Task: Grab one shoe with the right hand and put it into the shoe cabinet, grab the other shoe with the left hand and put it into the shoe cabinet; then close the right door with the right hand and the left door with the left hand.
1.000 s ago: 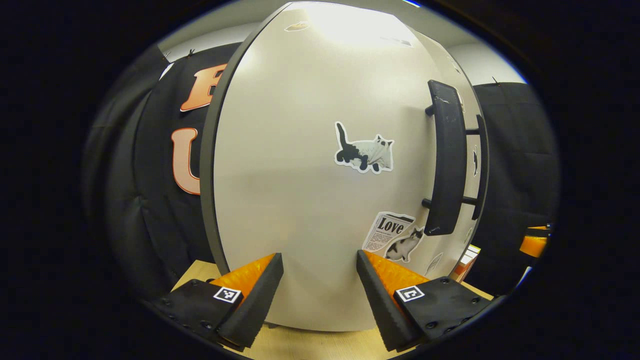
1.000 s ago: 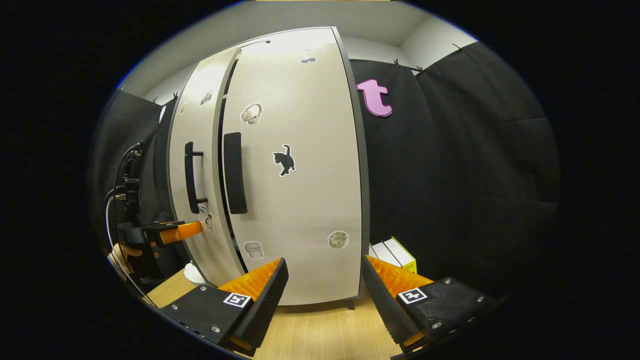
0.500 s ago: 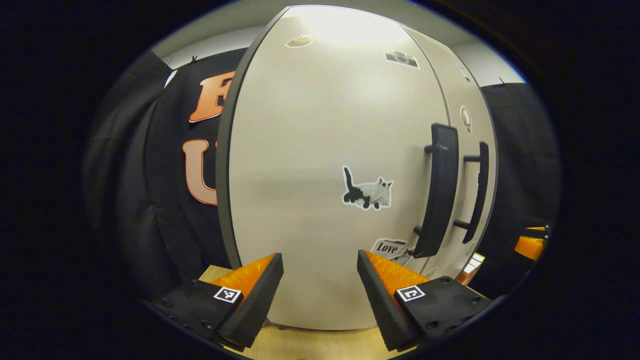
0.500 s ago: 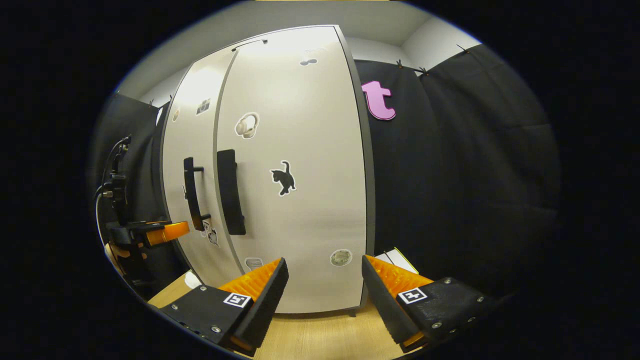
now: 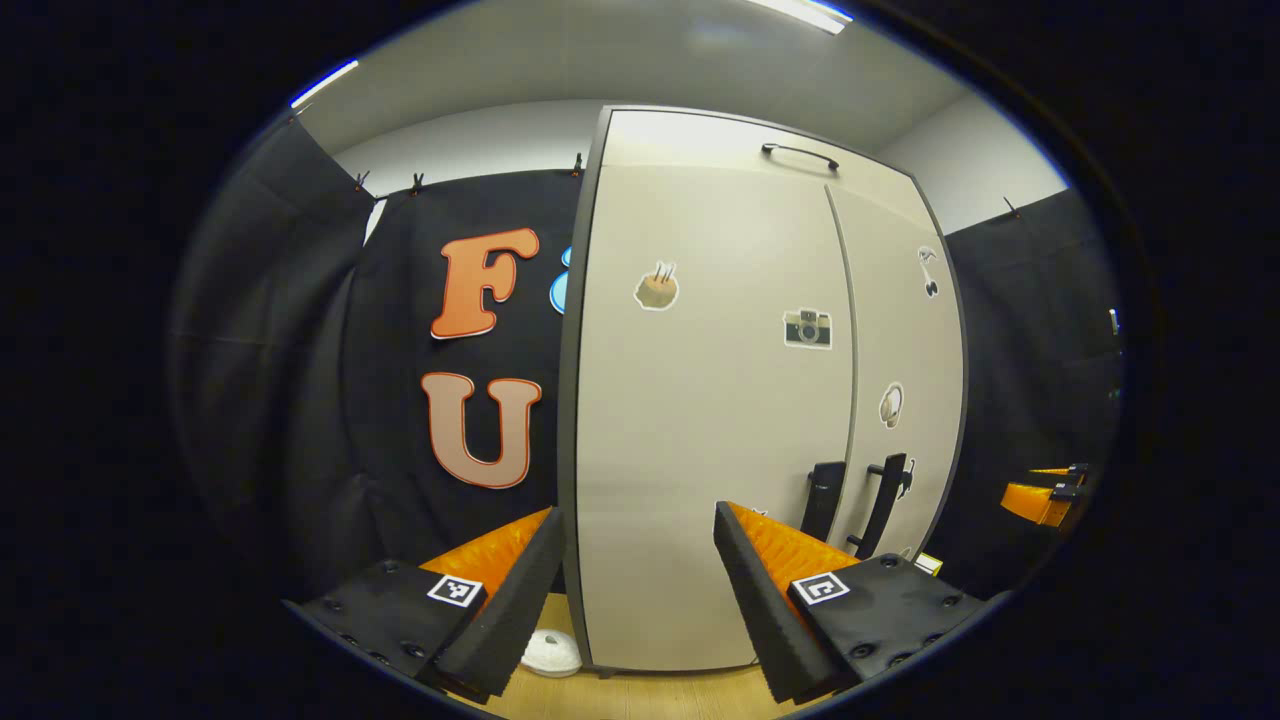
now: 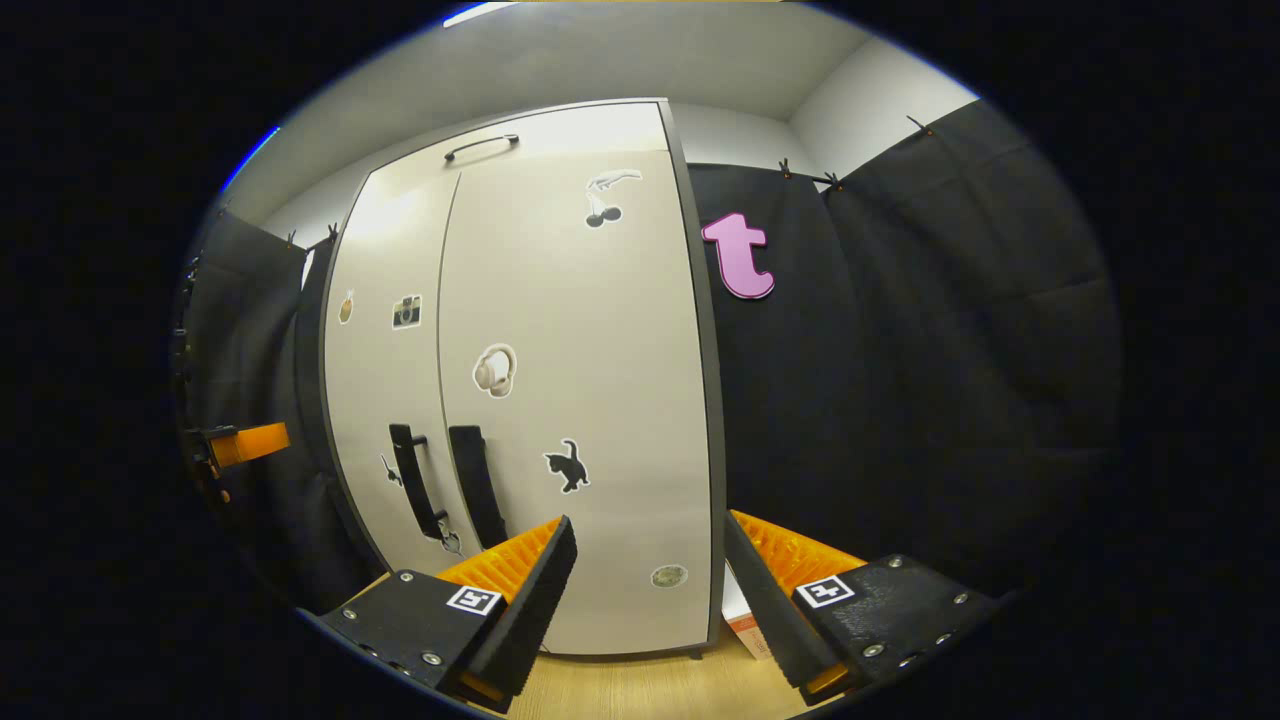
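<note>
The pale shoe cabinet [image 5: 700,560] stands upright in front of me with both doors flush. In the left gripper view its left door [image 5: 700,420] faces me and the right door [image 5: 900,340] lies beyond, with the two dark handles [image 5: 885,495] side by side low down. My left gripper [image 5: 640,590] is open and holds nothing, a short way back from the left door. In the right gripper view the right door [image 6: 590,400] faces me. My right gripper [image 6: 650,590] is open with nothing in it, apart from that door. The left gripper [image 6: 245,445] shows at the far left there.
A small white round object [image 5: 550,652] lies on the wooden floor [image 5: 640,690] by the cabinet's left corner. A box [image 6: 745,625] sits beside its right foot. Black cloth walls close in both sides. The right gripper [image 5: 1040,495] shows at the far right in the left gripper view.
Both grippers have drawn back from the cabinet and tilted upward, so its top shows. The left door, slightly ajar a second ago, now sits flush.
</note>
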The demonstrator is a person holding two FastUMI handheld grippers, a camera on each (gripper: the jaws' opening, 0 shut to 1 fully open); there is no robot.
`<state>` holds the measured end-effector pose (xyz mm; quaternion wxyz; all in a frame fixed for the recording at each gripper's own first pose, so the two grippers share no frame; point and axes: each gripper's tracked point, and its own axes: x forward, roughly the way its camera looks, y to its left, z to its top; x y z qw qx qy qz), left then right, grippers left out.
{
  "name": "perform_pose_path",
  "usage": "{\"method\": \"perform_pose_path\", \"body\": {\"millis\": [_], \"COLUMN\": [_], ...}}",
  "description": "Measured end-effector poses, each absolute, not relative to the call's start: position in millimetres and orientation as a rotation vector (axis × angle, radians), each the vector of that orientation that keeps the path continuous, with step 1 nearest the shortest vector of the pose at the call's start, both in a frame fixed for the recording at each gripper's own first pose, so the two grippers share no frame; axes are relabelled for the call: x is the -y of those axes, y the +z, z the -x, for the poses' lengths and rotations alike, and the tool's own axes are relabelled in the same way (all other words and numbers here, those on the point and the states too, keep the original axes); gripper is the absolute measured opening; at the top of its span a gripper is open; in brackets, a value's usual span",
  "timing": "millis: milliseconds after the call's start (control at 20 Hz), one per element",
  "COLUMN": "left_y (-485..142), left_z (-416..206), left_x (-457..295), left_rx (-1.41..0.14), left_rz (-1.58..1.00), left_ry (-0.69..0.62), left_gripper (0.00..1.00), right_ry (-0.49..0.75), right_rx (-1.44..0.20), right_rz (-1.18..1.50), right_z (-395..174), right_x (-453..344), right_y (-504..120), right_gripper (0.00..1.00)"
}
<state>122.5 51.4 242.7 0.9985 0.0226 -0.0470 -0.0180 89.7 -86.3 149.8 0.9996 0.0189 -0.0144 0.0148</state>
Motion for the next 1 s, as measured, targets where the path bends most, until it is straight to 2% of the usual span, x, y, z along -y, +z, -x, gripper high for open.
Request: {"method": "perform_pose_path", "body": {"millis": [100,250,350,400,450,1000], "left_y": [259.0,276.2,287.6,290.9,293.7,305.9], "left_z": [-104.9,-82.8,-106.6,-103.1,-99.4,-69.2], "left_x": [-62.2,-86.0,-99.2,-104.9,-112.4,-155.5], "left_rx": [0.110,0.130,0.140,0.144,0.150,0.168], "left_rz": [-0.010,0.019,0.037,0.048,0.052,0.021], "left_ry": [-0.045,-0.031,-0.020,-0.015,-0.006,0.041], "left_gripper": [0.96,0.94,0.94,0.96,0.94,0.96], "right_ry": [0.021,0.002,-0.014,-0.019,-0.026,0.016], "right_rx": [0.054,0.080,0.090,0.097,0.100,0.097], "right_rz": [-0.019,0.007,0.025,0.035,0.047,0.081], "right_z": [-79.0,-63.7,-54.5,-51.1,-47.4,-23.2], "right_x": [89.9,97.6,102.4,103.8,104.2,71.4], "right_y": [165.7,184.3,191.8,195.0,197.7,190.8], "right_gripper": [0.91,0.91,0.91,0.91,0.91,0.91]}}
